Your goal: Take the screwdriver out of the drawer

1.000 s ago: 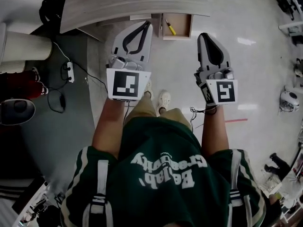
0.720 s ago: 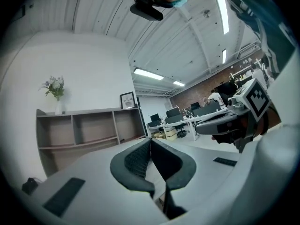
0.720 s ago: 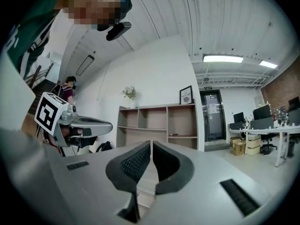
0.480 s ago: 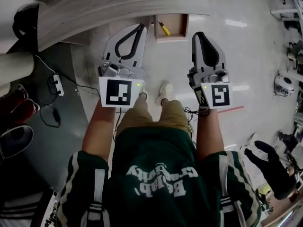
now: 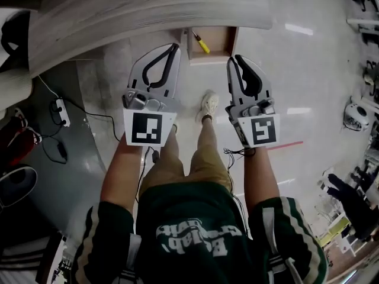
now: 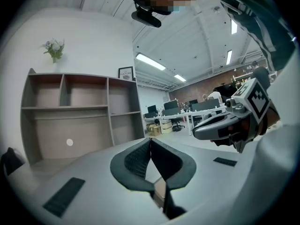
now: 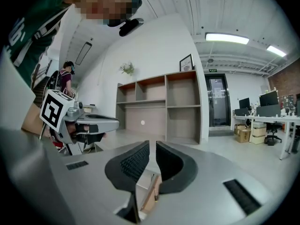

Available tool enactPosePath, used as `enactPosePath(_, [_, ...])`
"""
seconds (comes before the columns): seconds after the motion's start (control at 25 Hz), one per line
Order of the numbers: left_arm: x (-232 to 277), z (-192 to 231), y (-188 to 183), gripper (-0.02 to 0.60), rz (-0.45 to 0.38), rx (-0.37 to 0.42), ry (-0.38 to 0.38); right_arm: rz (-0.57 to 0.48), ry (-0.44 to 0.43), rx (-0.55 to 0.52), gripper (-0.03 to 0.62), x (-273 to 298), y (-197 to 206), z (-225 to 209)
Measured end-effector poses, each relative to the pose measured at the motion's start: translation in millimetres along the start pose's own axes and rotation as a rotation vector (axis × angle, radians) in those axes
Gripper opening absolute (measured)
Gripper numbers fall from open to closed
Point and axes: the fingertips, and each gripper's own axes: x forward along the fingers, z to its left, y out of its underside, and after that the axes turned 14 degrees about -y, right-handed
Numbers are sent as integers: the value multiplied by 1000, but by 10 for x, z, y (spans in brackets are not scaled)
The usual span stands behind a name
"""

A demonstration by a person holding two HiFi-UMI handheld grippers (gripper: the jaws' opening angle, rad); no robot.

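Grey left tongs [image 5: 174, 47], tips together and empty; right tongs [image 5: 236, 60] seemingly shut too, empty, near drawer [image 5: 222, 37] with screwdriver [image 5: 201, 44]

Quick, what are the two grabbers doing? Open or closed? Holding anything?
Left gripper: closed, holding nothing.
Right gripper: closed, holding nothing.

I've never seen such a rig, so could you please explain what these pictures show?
No robot here: a person holds a two-jaw gripper in each hand. The head view looks down from a camera on their head: the left gripper and right gripper point toward an open drawer under a desk, where a yellow-handled screwdriver lies. The other two pictures come from cameras riding on each gripper, looking along its jaws. Both pairs of jaws are closed and hold nothing.
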Motion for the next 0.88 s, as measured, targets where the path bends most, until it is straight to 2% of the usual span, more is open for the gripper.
enactPosePath(0.28, [416, -173, 539, 18, 27, -15, -13, 80, -76, -20, 43, 362, 703, -186])
enactPosePath(0.32, [448, -179, 611, 18, 34, -12, -11, 92, -84, -26, 55, 426, 808, -185])
enactPosePath(0.4, [498, -192, 727, 18, 50, -19, -8, 137, -103, -42, 141, 529, 1039, -187])
enactPosePath(0.56, [619, -198, 918, 18, 74, -41, -30, 263, -131, -62, 141, 680, 1557, -310])
enactPosePath(0.8, [750, -268, 1144, 18, 67, -96, -53, 338, -111, -30, 141, 791, 2121, -507])
enactPosePath(0.88, [777, -303, 1213, 18, 72, -90, -46, 373, -119, -39, 141, 814, 2292, -538])
